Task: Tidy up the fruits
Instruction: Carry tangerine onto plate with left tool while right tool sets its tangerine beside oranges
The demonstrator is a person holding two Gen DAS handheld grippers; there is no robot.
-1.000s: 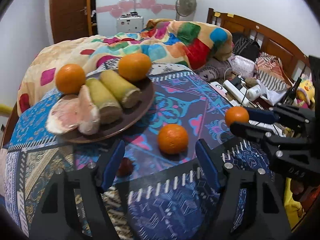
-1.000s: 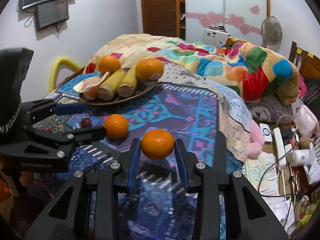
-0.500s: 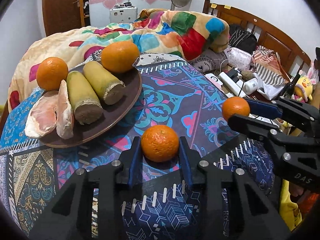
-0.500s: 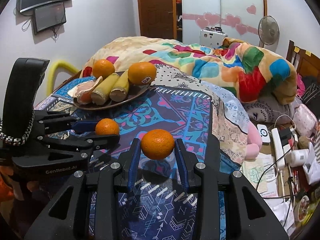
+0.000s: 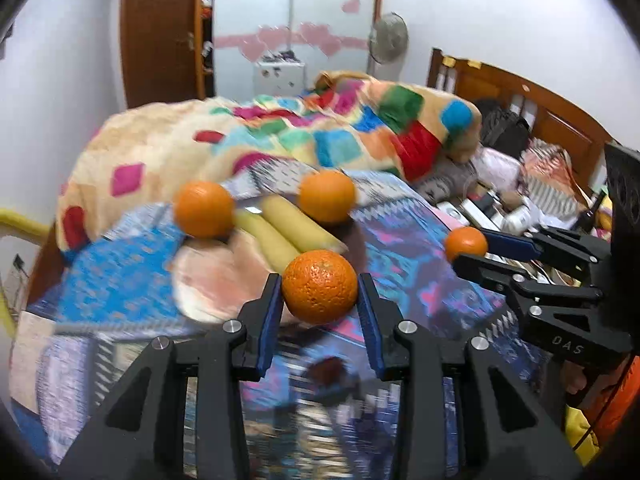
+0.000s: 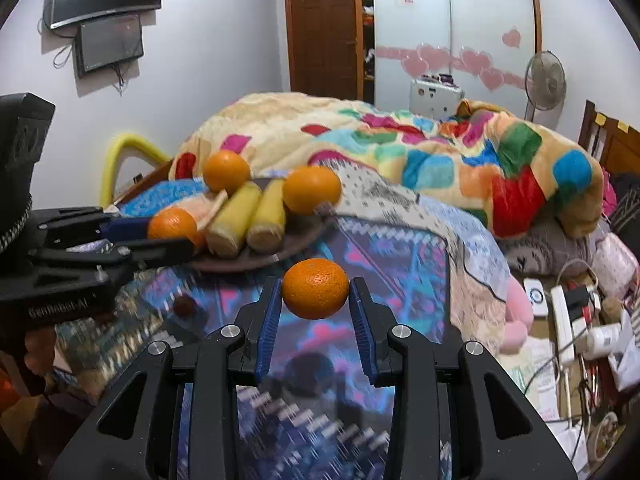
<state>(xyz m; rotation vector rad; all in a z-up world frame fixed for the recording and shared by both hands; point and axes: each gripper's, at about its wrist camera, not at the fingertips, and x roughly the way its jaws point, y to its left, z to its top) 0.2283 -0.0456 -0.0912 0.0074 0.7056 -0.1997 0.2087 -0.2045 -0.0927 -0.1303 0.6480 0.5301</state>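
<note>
My left gripper [image 5: 320,300] is shut on an orange [image 5: 319,286] and holds it above the patterned cloth, near the brown plate [image 6: 256,262]. My right gripper [image 6: 315,300] is shut on a second orange [image 6: 315,288], also lifted; it shows in the left wrist view [image 5: 465,242] too. The left gripper's orange shows in the right wrist view [image 6: 173,224]. The plate holds two oranges [image 5: 204,208] [image 5: 327,196], two yellow corn-like pieces [image 5: 280,236] and a pale pink fruit piece [image 5: 208,276].
A small dark red fruit [image 6: 185,305] lies on the cloth in front of the plate. A colourful quilt [image 6: 400,148] is piled behind. Cables, a power strip [image 6: 564,320] and clutter lie to the right beside the wooden headboard [image 5: 540,108].
My left gripper closed on the orange on the cloth, then lifted it towards the plate. My right gripper kept its orange and moved closer to the plate.
</note>
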